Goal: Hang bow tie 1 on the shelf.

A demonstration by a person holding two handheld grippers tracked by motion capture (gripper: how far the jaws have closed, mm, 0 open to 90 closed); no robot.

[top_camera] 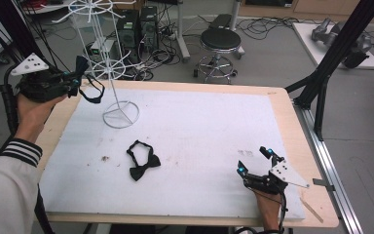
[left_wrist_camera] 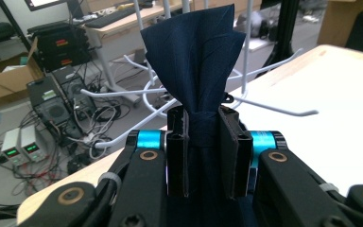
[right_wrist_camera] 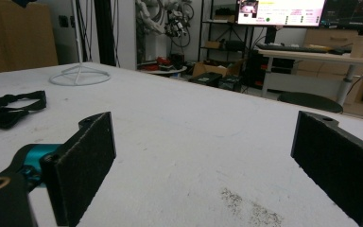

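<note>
A dark blue bow tie [left_wrist_camera: 194, 61] is clamped at its knot in the left tool [top_camera: 76, 80], raised at the far left beside the white wire rack [top_camera: 108, 63], while the right tool [top_camera: 255, 162] is held open over the worktop [top_camera: 199, 126] at the near right.

White rack [top_camera: 108, 58] top cut off; gripped bow tie [left_wrist_camera: 194, 61] — lower wing hidden.
</note>
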